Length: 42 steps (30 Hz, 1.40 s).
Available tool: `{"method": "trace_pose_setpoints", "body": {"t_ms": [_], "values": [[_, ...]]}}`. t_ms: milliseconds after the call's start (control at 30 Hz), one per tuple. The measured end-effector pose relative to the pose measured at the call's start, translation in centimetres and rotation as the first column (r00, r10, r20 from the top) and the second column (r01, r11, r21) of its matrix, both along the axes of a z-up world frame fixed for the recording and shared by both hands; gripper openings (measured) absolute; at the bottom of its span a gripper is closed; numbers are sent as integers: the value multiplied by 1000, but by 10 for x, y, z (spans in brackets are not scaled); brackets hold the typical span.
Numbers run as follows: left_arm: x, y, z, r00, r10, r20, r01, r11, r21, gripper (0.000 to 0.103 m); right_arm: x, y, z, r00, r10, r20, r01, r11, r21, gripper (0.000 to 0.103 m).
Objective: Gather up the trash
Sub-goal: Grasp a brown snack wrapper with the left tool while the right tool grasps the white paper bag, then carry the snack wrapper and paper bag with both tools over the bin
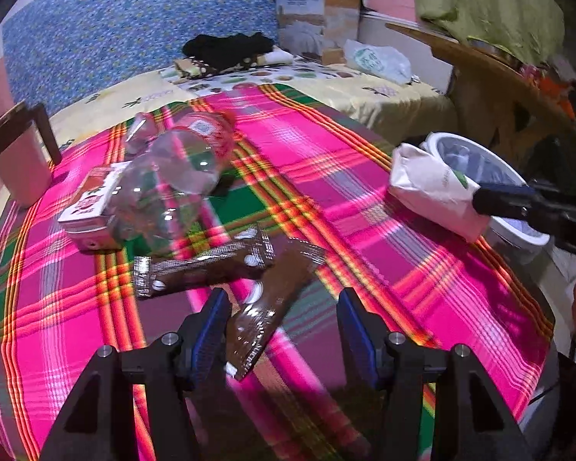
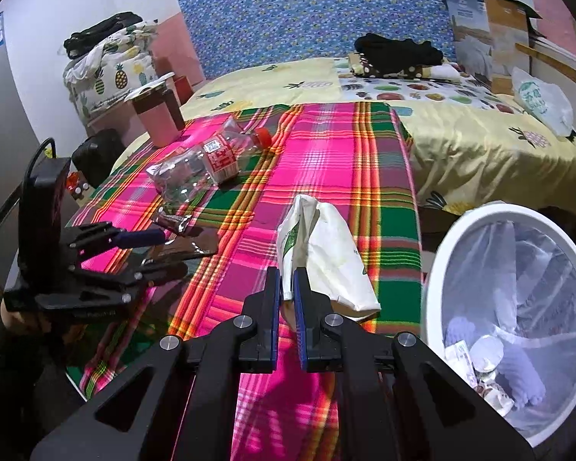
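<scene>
Between your right gripper's (image 2: 287, 288) fingers sits one edge of the white bag (image 2: 326, 253), pinched thin; the rest of it juts forward and to the right of the tips, lifted off the cloth (image 2: 326, 146). Right of those fingers, just beside the bag, stands the bin (image 2: 434, 269), lined and already holding some scraps.

Risk 1, judged: the grip is on an edge only. A quick swing toward the bin could let the paper slide or tear out, dropping it onto the rim or the floor.
Risk 2: the bag's free end is wide and stiff-looking; it may catch the bin's rim and tip it if you come in low.

Your left gripper (image 1: 284, 307) has its fingers wide apart, holding nothing. One brown wrapper (image 1: 268, 307) lies between them, against the left finger; a second wrapper (image 1: 203, 269) lies just ahead of that finger.
Risk 3: the wrapper is flat and glossy on soft cloth, so closing may pinch fabric with it or skate off the foil.

Further ahead, left of the left fingers: a crushed clear bottle (image 1: 176, 176) with red label, and a small carton (image 1: 88, 207) touching it. Bag itself: creased white paper, green print, partly folded.
</scene>
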<state>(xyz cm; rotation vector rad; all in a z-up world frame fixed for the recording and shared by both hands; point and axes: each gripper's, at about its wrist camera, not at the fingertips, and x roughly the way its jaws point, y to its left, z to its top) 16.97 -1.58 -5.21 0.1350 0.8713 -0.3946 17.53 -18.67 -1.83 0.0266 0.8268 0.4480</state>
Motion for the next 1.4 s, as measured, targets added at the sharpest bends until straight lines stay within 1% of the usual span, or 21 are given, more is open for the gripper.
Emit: {"method": "trace_pose_setpoints", "body": {"t_ms": [67,167,233,267,333,433,500,633,967,1133,1400], "values": [[-5,-6,1,1000,-12,-1,12,1000,-9,59,-1,-2,-1,1000,-3,1,3,1000,3,7],[-9,-14,-2,1000,11,-8,-11,1000,4,56,-4,-6,-1,1000,-5,-3,5,1000,8,7],[-7,-16,-4,998,54,-14,-54,998,18,44,-5,-9,-2,1000,-13,-4,13,1000,14,7],[-6,-17,-4,997,81,-11,-81,996,26,42,-7,-11,-2,1000,-17,-3,17,1000,16,7],[-6,-18,-3,994,110,-11,-110,993,32,26,-9,-14,-1,1000,-23,0,23,1000,21,7],[-7,-21,-3,991,132,-10,-131,990,45,21,-12,-18,2,999,-31,7,31,999,26,7],[-9,-23,-2,990,142,-12,-141,989,46,20,-14,-20,3,999,-37,13,36,999,28,7],[-16,-27,1,989,148,-23,-148,989,16,19,-18,-24,6,998,-50,23,49,998,32,7],[-31,-44,30,989,144,20,-142,985,-97,19,-28,-39,12,995,-94,43,92,995,31,7],[-33,-59,38,992,122,27,-118,984,-133,19,-32,-49,15,992,-112,57,111,993,30,7],[-30,-89,44,997,64,33,-59,987,-151,19,-34,-68,18,984,-164,71,162,986,23,7]]}}
